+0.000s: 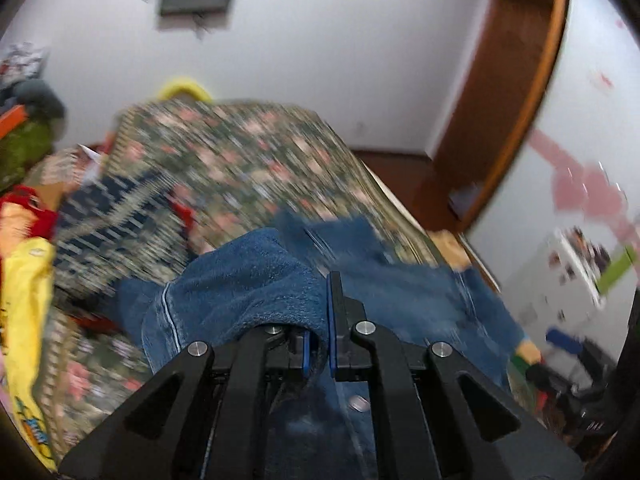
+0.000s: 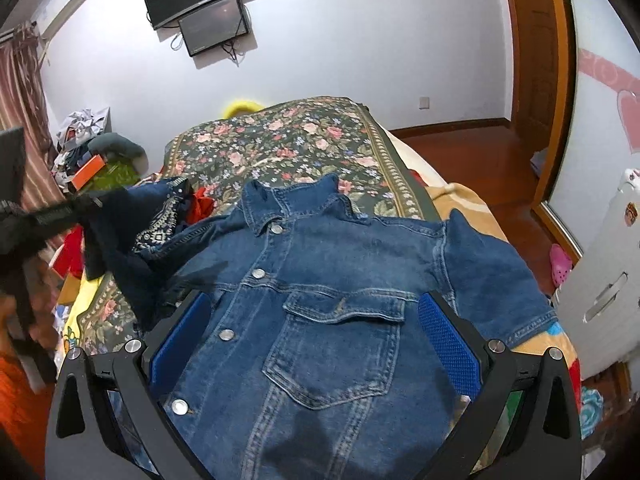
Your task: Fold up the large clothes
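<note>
A blue denim jacket [image 2: 328,304] lies front up on the floral bedspread [image 2: 288,140], collar at the far end, buttons shut. My right gripper [image 2: 316,336] is open and empty, low over the jacket's chest pocket. My left gripper [image 1: 318,344] is shut on a fold of the denim jacket [image 1: 256,280], a sleeve end as far as I can tell, and holds it raised; the left wrist view is blurred by motion. The left gripper also shows in the right wrist view [image 2: 84,204] at the left, holding that dark sleeve up off the bed.
A pile of other clothes, dark blue patterned cloth [image 2: 168,216], red and yellow pieces [image 1: 24,264], lies left of the jacket. A cluttered nightstand [image 2: 88,152] stands far left. The bed's right edge drops to a wooden floor [image 2: 472,148]. A white cabinet [image 2: 608,280] stands right.
</note>
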`<action>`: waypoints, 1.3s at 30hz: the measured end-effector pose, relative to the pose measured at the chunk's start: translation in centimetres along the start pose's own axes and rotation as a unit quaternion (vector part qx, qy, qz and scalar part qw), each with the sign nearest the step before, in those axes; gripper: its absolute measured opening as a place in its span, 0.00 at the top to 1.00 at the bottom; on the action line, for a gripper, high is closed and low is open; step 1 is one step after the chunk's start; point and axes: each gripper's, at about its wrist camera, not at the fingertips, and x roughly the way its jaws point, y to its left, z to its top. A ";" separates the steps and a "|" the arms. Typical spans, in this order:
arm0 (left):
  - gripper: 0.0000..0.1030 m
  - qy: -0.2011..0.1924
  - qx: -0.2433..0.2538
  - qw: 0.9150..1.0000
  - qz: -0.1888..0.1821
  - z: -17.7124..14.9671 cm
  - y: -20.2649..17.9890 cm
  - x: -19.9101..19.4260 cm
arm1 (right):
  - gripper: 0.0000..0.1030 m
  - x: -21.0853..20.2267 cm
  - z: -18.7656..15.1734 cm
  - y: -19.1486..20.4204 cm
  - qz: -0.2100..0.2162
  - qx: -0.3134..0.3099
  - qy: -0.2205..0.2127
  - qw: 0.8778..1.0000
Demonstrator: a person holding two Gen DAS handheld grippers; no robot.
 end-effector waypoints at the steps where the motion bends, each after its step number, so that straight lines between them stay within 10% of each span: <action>1: 0.95 0.021 0.005 1.000 -0.005 -0.7 -0.8 1.3 | 0.00 0.1 -0.1 -0.2 -0.001 0.003 0.003 1.000; 9: 0.92 0.126 0.048 0.990 -0.033 -5.9 -5.0 7.7 | 0.00 0.9 -0.8 -1.6 -0.011 0.017 0.022 1.000; 21: 0.48 0.105 0.050 0.993 -0.035 -7.4 -2.9 3.0 | 0.00 2.4 -0.3 0.2 -0.025 -0.026 0.036 0.999; 28: 0.35 0.064 -0.003 0.997 0.040 -8.3 3.8 -0.9 | 0.00 4.1 0.2 4.9 -0.013 -0.108 0.038 0.993; 39: 0.35 0.088 -0.116 0.980 0.134 -14.5 14.1 -2.8 | 0.01 9.7 -1.8 12.7 0.021 -0.268 0.115 0.956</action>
